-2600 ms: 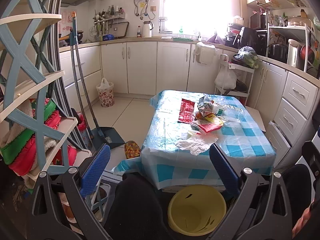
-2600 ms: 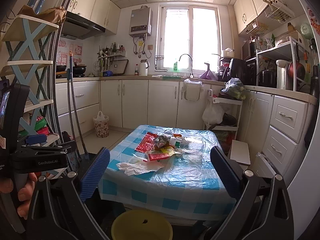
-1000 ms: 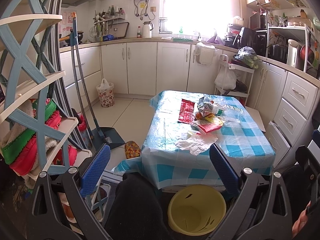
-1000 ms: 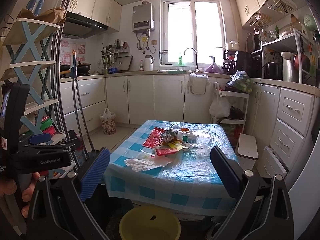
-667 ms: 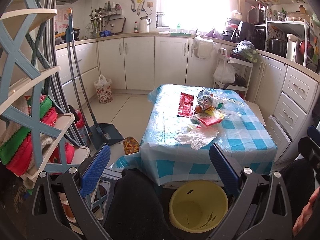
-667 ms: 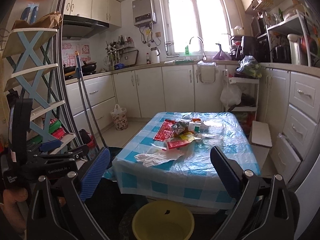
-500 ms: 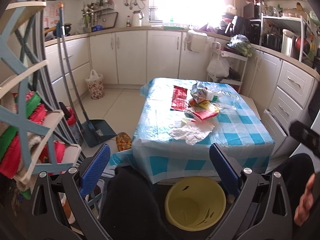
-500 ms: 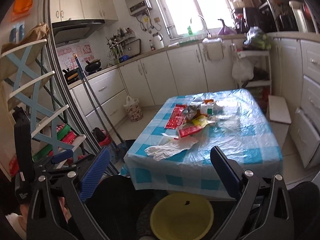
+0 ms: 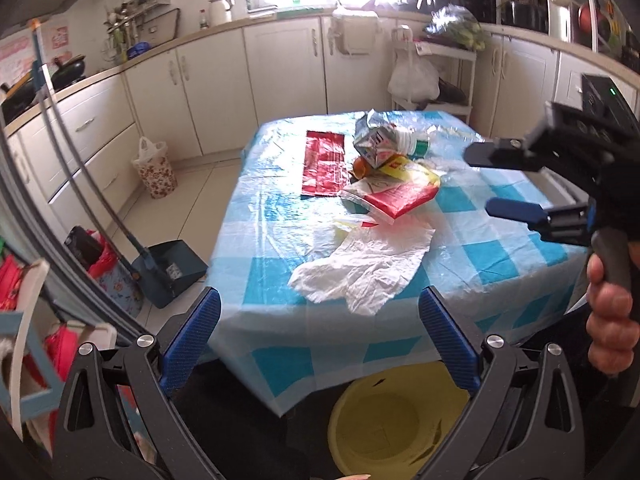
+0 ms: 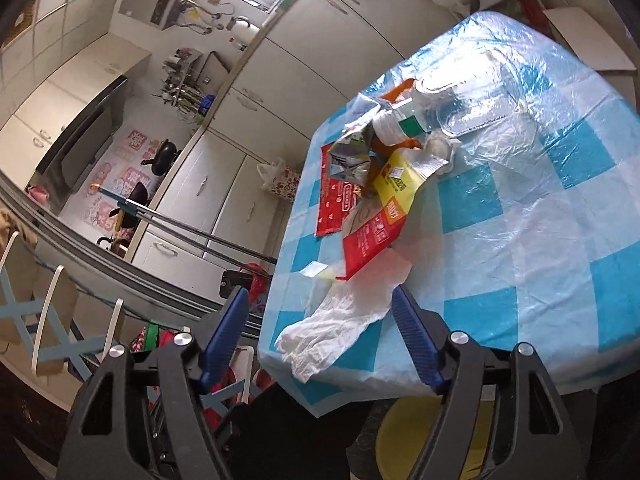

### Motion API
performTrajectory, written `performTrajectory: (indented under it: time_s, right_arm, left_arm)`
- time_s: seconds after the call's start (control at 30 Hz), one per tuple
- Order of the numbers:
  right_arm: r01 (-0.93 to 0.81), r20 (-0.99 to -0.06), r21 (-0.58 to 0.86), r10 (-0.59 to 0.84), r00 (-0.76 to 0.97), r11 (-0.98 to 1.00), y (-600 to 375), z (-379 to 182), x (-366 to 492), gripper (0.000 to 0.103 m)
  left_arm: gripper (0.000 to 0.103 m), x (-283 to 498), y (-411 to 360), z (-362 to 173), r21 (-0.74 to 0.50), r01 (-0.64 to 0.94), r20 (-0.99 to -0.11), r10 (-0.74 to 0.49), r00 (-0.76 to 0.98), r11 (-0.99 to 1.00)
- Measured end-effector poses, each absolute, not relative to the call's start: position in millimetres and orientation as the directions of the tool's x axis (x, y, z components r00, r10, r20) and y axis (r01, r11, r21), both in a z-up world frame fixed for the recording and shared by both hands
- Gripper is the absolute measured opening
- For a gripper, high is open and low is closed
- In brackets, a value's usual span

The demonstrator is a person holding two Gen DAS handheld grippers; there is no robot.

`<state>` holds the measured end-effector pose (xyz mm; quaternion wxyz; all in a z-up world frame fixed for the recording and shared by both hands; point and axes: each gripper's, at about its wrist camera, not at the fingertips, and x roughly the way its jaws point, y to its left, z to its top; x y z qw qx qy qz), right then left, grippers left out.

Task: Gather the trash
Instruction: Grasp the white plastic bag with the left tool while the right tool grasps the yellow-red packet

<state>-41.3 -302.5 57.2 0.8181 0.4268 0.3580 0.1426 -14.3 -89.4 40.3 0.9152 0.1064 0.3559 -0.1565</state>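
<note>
A pile of trash lies on the blue-checked table (image 9: 500, 248): a crumpled white tissue (image 9: 368, 268), a red and yellow wrapper (image 9: 400, 196), a flat red packet (image 9: 324, 162), a crushed carton (image 9: 374, 142) and a plastic bottle (image 9: 412, 144). A yellow bin (image 9: 392, 420) stands on the floor under the near table edge. My left gripper (image 9: 320, 336) is open and empty, short of the tissue. My right gripper (image 10: 320, 332) is open and empty, tilted, just above the tissue (image 10: 340, 324); it also shows at the right of the left wrist view (image 9: 476, 178).
A dustpan and broom (image 9: 168, 268) stand on the floor left of the table. A shelf rack (image 9: 28, 320) with red items is at the near left. Kitchen cabinets (image 9: 288, 64) line the back and right. A patterned waste bag (image 9: 156, 168) sits by the cabinets.
Both grippers have moved forward toward the table. The right gripper has tilted and come over the table's near edge by the tissue, and now appears in the left wrist view.
</note>
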Motion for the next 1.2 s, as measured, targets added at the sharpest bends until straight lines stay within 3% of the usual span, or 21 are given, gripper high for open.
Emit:
performTrajectory:
  time_s: [0.3,0.4,0.43,0.47,0.53,0.57,0.6,0.63,0.7,0.77,1.2]
  right_arm:
    - [0.179,-0.492,0.832,0.551,0.674,0.524,-312,16,16,0.056]
    - [0.201,-0.469,0.858,0.561,0.682,0.473,-316,3,25,0.044]
    - [0.205,-0.453,0.871,0.568,0.688,0.447,-318,0,25,0.034]
    - [0.209,-0.440,0.881,0.572,0.692,0.425,-321,-6,26,0.027]
    - [0.215,-0.423,0.893,0.572,0.703,0.396,-328,-13,29,0.009]
    - [0.211,-0.416,0.896,0.571,0.708,0.391,-330,-13,26,0.005]
    - [0.204,-0.410,0.897,0.568,0.714,0.391,-332,-12,25,0.004]
    - [0.190,-0.401,0.899,0.566,0.720,0.394,-334,-8,21,0.003]
    - [0.165,-0.390,0.898,0.565,0.728,0.408,-336,0,18,0.002]
    - [0.135,-0.382,0.891,0.556,0.738,0.434,-339,13,6,0.002]
    - [0.012,-0.449,0.669,0.392,0.803,0.743,-329,77,-84,0.002]
  left_arm:
    - [0.096,50,-134,-6,0.123,0.468,-0.761,-0.219,0.611,0.875]
    - [0.096,60,-142,-12,0.125,0.484,-0.776,-0.219,0.592,0.866]
    - [0.095,63,-145,-14,0.117,0.489,-0.779,-0.226,0.585,0.864]
    - [0.091,65,-147,-15,0.110,0.493,-0.782,-0.231,0.579,0.863]
    - [0.074,69,-151,-20,0.098,0.500,-0.797,-0.233,0.557,0.861]
    - [0.063,70,-152,-22,0.079,0.505,-0.805,-0.244,0.540,0.859]
    - [0.051,70,-152,-22,0.042,0.510,-0.801,-0.276,0.531,0.859]
    - [0.046,68,-151,-22,0.035,0.509,-0.800,-0.281,0.530,0.860]
    - [0.017,66,-151,-20,0.027,0.511,-0.800,-0.288,0.527,0.859]
    - [0.009,65,-147,-19,-0.005,0.506,-0.802,-0.305,0.514,0.863]
    - [0.006,49,-95,8,-0.139,0.426,-0.774,-0.367,0.516,0.894]
